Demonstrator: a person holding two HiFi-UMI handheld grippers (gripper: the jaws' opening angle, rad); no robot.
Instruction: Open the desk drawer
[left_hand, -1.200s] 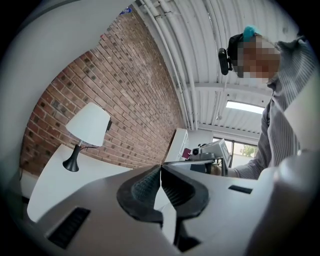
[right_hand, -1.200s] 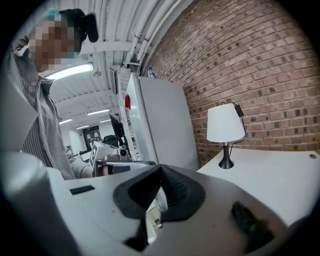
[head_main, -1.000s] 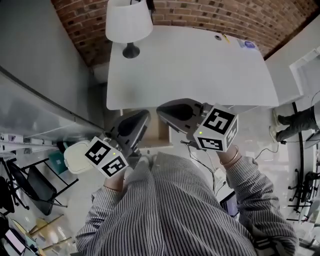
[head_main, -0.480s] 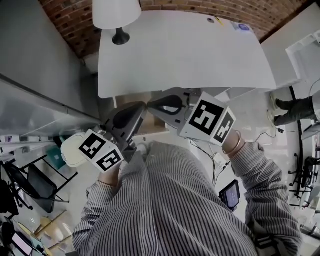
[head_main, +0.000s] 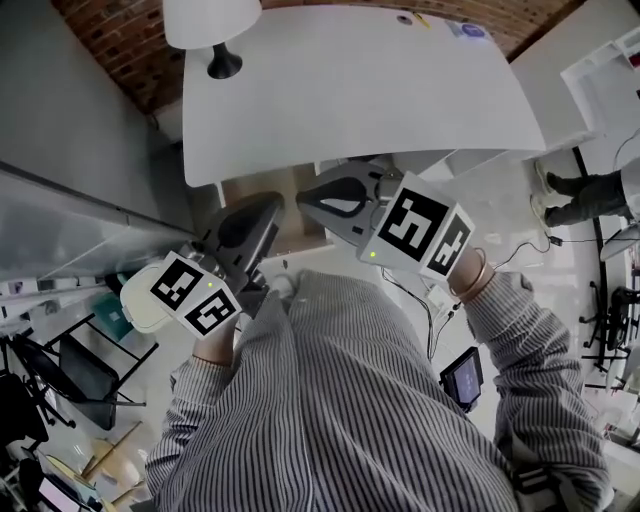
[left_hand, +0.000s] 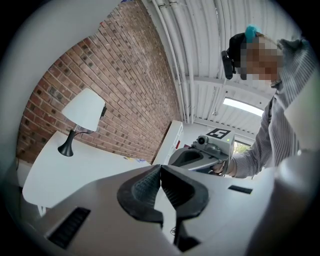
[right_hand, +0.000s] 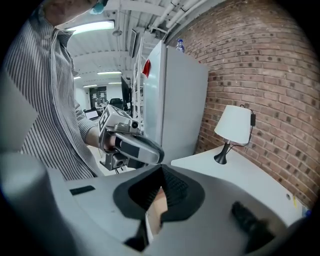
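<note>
Though both hang at the white bench (head_main: 350, 90) edge, left gripper (head_main: 272, 204) and right gripper (head_main: 308, 198) have fingers (left_hand: 145, 187) pressed together, gripping nothing; tan drawer (head_main: 250, 185) sits under that edge, just beyond their tips.

The white desk (head_main: 380, 90) stands far, its top flat. Under its near edge, left of centre, shows a tan wooden front, seemingly the drawer (head_main: 303, 230); it is mostly hidden, so open or closed is unclear.

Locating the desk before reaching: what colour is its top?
White; the desk top shows best in the head view.
</note>
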